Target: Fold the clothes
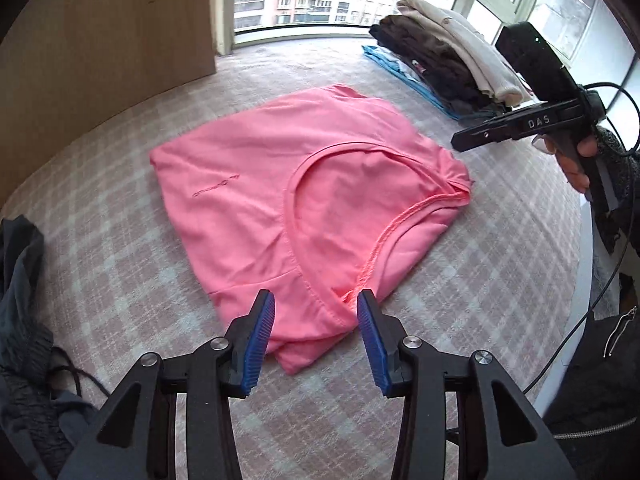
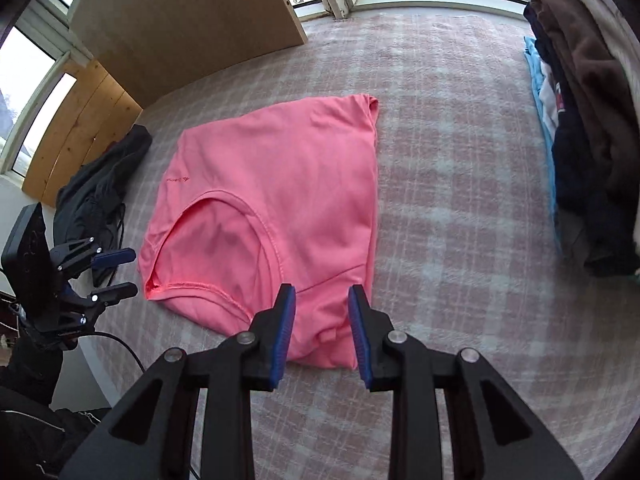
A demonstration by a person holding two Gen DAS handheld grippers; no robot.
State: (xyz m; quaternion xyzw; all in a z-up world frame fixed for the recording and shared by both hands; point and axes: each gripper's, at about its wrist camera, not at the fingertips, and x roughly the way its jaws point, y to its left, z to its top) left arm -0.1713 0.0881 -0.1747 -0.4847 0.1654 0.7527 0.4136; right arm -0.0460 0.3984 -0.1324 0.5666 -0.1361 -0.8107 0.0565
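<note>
While the folded pink shirt [image 1: 304,200] lay flat just ahead, the left claw [image 1: 316,312] and right claw [image 2: 322,304] hovered half-open, gripping nothing.

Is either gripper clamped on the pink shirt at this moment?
No: the left gripper and right gripper both stand open above the pink shirt, with no cloth pinched between the blue pads.

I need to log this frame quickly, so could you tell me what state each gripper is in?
Left gripper: open, holding nothing, poised over the near edge of the pink shirt.
Right gripper: open, holding nothing, over the same shirt.
</note>
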